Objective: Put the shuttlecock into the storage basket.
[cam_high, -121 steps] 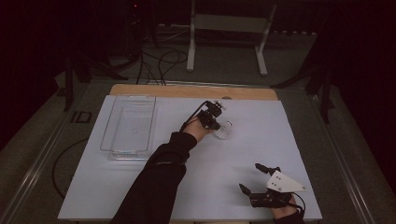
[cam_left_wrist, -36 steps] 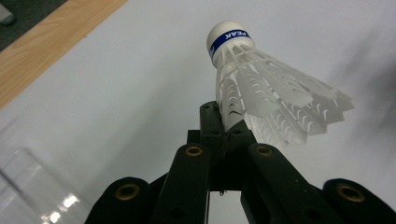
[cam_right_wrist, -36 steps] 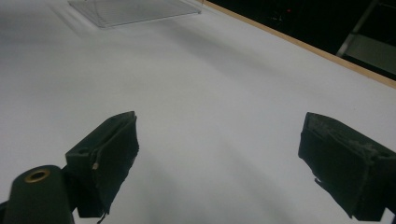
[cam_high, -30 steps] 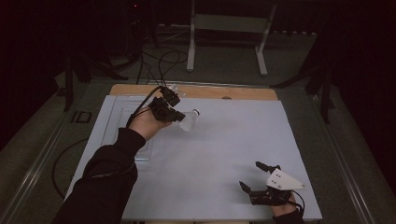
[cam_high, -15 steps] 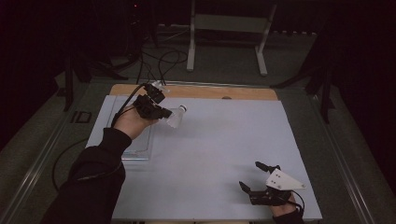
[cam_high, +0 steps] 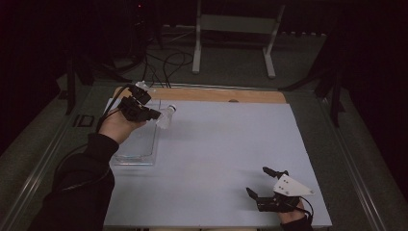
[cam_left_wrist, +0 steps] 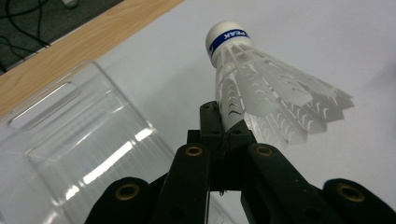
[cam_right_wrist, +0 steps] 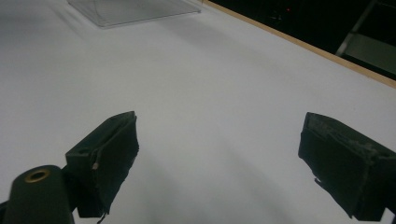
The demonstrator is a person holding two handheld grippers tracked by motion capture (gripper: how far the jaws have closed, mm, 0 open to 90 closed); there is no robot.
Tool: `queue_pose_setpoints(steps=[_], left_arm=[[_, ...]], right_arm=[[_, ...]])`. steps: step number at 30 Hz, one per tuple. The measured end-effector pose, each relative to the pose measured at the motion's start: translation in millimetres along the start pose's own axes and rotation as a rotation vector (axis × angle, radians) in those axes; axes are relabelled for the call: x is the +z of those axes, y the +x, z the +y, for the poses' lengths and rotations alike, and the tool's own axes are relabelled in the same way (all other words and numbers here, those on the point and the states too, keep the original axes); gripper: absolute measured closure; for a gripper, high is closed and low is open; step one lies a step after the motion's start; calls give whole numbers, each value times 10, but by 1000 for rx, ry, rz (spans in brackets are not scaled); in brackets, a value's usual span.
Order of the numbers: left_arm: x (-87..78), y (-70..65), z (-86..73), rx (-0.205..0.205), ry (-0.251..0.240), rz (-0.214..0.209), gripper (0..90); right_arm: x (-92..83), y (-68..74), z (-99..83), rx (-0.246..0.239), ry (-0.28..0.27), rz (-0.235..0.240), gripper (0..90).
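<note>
L gripper (cam_high: 153, 114) clamped on shuttlecock (cam_high: 165, 116) skirt, cork pointing away from jaws, held at clear tray's (cam_high: 155, 144) R wall, probably just outside it. R gripper (cam_high: 266, 182), jaws apart, sits well off.

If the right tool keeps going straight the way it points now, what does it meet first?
Probably nothing soon: ahead of the open right tool lies bare white table surface. The clear plastic tray sits far off and to the left of its line, though depth is hard to judge.
</note>
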State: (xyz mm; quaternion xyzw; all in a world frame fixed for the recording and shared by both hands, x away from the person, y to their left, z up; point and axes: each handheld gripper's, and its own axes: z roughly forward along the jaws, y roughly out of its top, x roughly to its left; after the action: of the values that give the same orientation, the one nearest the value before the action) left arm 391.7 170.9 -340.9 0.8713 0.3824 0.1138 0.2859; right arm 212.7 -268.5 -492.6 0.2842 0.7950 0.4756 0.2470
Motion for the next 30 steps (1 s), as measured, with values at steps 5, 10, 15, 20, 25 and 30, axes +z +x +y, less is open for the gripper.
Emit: queue_pose_setpoints(steps=[5,10,15,20,25,30], left_arm=[[-60,92,-75,-34,-6,9,900],[-103,146,-158,-45,3,35,900],[-138,210,-232,-62,8,48,900],[-173,271,-276,-84,7,62,900],[-196,304,-312,-102,-2,80,900],[-171,346,-357,-122,2,84,900]], right_arm=[[-2,-6,-2,0,0,-2,118],[-5,-4,1,-1,-3,-4,117],[-10,-4,3,1,-6,-7,118],[-8,-3,3,0,-5,-8,118],[-7,-3,3,0,-3,-10,118],[-8,-2,4,0,-3,-10,118]])
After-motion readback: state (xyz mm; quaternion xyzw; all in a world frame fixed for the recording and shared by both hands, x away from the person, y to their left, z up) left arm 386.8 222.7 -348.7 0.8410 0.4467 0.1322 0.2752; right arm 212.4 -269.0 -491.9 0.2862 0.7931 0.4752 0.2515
